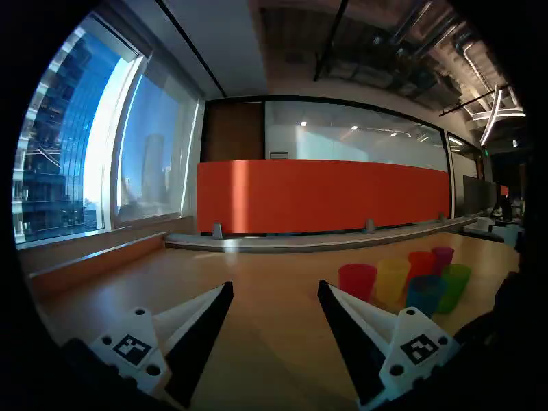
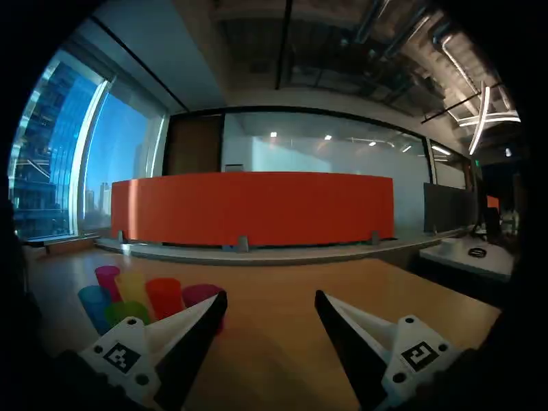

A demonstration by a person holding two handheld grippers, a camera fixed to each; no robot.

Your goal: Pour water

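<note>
- Left gripper view has the left gripper (image 1: 275,286) released: its fingers are spread wide, with nothing between them but bare table (image 1: 205,264).
- Right gripper view has the right gripper (image 2: 270,296) just as slack, fingers parted and empty above the same wooden top.
- The task's things are the coloured cups (image 1: 394,277), bunched together on the table. They sit off to the right of the left gripper and off to the left of the right gripper.
- I cannot tell whether any cup holds water; the walls are tinted and the insides are hidden. Picking the wrong one probably means tipping an empty cup, or jolting a full one.
- The cups stand touching or nearly so. A finger slid beside the red cup (image 1: 357,279) or the blue cup (image 1: 425,294) could shove a neighbour and topple several.
- The dark red cup (image 2: 197,293) sits just beside the right gripper's own left finger, so a careless sideways swing may clip it.
- These look like thin, light plastic. A hard squeeze could buckle a wall and slop water; a weak one could let the cup slip mid-tilt.
- Both grippers flank one cluster, so reaching in together risks a clash.
</note>
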